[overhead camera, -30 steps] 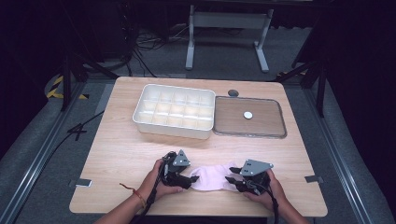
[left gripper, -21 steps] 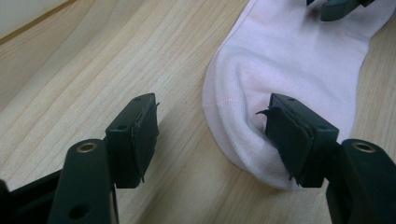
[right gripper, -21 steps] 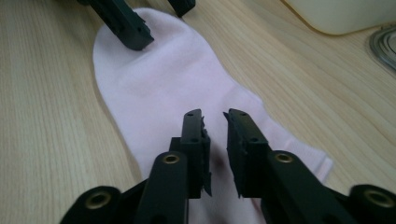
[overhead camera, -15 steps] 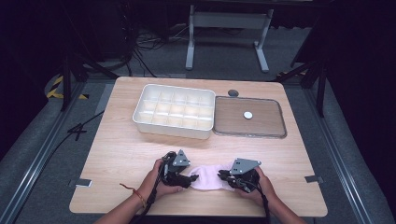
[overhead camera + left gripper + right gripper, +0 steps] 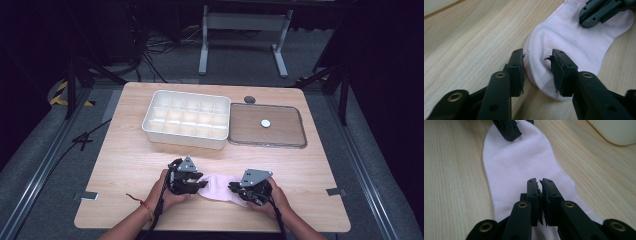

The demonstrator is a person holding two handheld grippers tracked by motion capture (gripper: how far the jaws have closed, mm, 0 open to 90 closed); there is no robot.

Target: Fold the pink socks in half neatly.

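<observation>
A pale pink sock (image 5: 218, 186) lies flat near the table's front edge, between my two grippers. My left gripper (image 5: 201, 184) is at the sock's left end. In the left gripper view its jaws (image 5: 537, 53) straddle that rounded end (image 5: 537, 72); they have just been closing, a gap remains, and the fabric bulges between them. My right gripper (image 5: 235, 188) rests on the sock's other end. In the right gripper view its jaws (image 5: 539, 181) have just closed together on the sock (image 5: 519, 162), pinching its top fabric. Each gripper view also shows the other gripper's jaws farther off.
A white tray with several compartments (image 5: 186, 120) stands at the back middle of the wooden table (image 5: 125, 165). Beside it on the right lies a flat clear lid (image 5: 280, 132) with a small white disc (image 5: 265, 123). A dark round knob (image 5: 249, 99) sits behind it.
My right gripper has slid left onto the sock and shut its jaws. The left gripper's jaws have narrowed around the sock's end; that hand stayed in place.
</observation>
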